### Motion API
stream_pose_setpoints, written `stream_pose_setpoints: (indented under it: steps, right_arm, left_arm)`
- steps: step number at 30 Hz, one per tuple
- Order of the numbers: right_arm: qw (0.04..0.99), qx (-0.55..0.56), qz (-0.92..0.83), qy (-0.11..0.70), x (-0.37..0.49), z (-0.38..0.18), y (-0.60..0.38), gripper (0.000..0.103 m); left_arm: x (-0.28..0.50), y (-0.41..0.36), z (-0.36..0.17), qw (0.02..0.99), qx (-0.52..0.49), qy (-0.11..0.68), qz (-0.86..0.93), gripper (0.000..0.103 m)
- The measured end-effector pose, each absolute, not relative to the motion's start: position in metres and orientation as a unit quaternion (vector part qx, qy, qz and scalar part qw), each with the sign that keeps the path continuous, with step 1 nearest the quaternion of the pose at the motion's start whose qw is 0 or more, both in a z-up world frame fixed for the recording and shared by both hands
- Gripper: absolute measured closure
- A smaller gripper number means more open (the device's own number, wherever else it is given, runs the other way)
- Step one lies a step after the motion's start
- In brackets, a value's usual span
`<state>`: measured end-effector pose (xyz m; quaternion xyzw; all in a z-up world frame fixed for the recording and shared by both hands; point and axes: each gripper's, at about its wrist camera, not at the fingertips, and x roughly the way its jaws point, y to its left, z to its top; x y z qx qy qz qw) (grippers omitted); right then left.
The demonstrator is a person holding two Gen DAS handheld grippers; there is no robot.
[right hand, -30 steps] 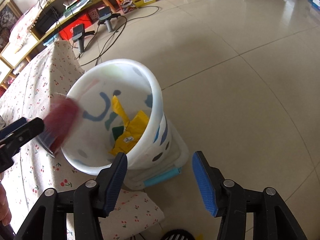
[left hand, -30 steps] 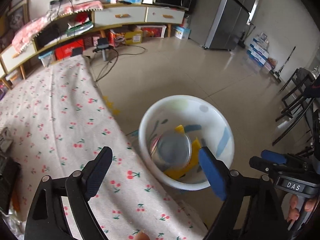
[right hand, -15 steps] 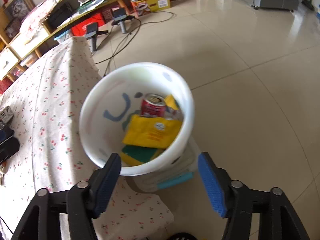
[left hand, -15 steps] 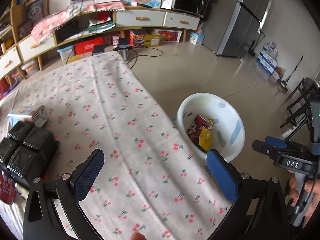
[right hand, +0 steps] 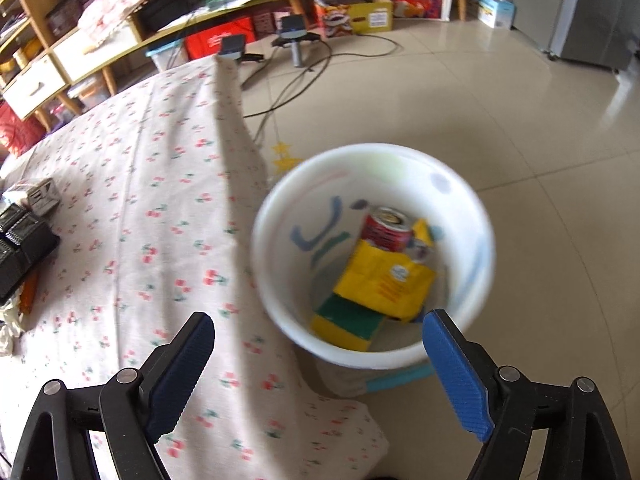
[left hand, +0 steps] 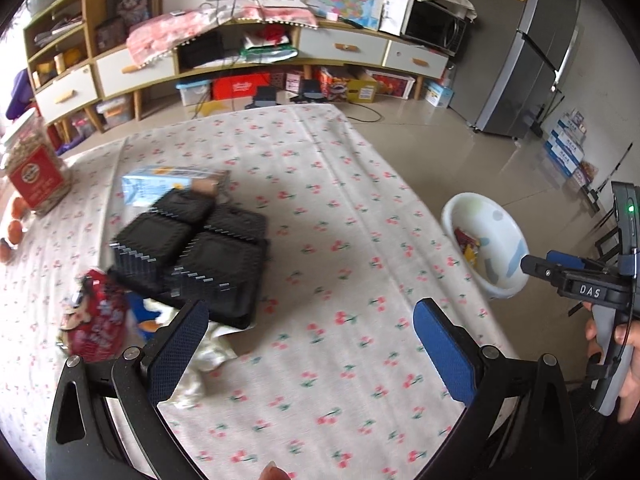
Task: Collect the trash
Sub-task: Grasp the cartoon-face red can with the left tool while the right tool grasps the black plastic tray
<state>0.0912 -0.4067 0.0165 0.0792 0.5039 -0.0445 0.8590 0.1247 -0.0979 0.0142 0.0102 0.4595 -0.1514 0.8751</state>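
Note:
My left gripper (left hand: 308, 320) hangs open and empty over the cherry-print tablecloth (left hand: 340, 208). Left of it lie a red snack bag (left hand: 96, 320), crumpled white paper (left hand: 204, 356), stacked black trays (left hand: 192, 252) and a light blue carton (left hand: 168, 184). The white bin (left hand: 504, 280) stands on the floor by the table's right edge. My right gripper (right hand: 318, 326) hovers over the bin (right hand: 264, 240), its jaws opening with nothing between them. Inside lie a red can (right hand: 386, 228), a yellow packet (right hand: 384, 280) and a green and yellow sponge (right hand: 344, 324).
A red-labelled jar (left hand: 34, 176) and oranges (left hand: 16, 216) sit at the table's far left. Low shelves (left hand: 240, 60) with boxes line the back wall, a grey fridge (left hand: 532, 60) stands at right, and cables (right hand: 288, 92) trail across the tiled floor.
A red can went from my left gripper into the bin. The left view swung from above the bin to above the table's clutter. The right jaws spread wider, and the right view shifted toward the table.

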Motion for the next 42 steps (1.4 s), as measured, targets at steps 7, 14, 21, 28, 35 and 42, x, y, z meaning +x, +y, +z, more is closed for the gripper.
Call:
stream_pose_setpoints:
  steps: [7, 14, 21, 28, 35, 42]
  right_arm:
    - [0.859, 0.057, -0.016, 0.509, 0.113, 0.014, -0.358, 0.015]
    - [0.856, 0.055, 0.027, 0.513, 0.14, 0.013, -0.303, 0.015]
    - [0.848, 0.066, 0.079, 0.52, 0.165, 0.009, -0.243, 0.015]
    - [0.836, 0.099, 0.136, 0.522, 0.189, 0.005, -0.193, 0.015]
    - [0.822, 0.139, 0.145, 0.533, 0.222, -0.015, -0.17, 0.015]
    - [0.802, 0.172, 0.186, 0.541, 0.241, -0.038, -0.168, 0.018]
  left_arm:
    - [0.128, -0.036, 0.018, 0.88, -0.006, 0.463, -0.109, 0.0]
    - [0.136, 0.032, 0.011, 0.878, 0.013, 0.478, -0.03, 0.0]
    - [0.147, 0.077, -0.018, 0.857, -0.012, 0.515, -0.018, 0.0]
    - [0.163, 0.081, -0.032, 0.845, -0.025, 0.532, -0.056, 0.002]
    - [0.181, 0.074, -0.055, 0.825, -0.014, 0.56, -0.074, 0.027]
    - [0.184, 0.072, -0.06, 0.821, -0.022, 0.564, -0.083, 0.035]
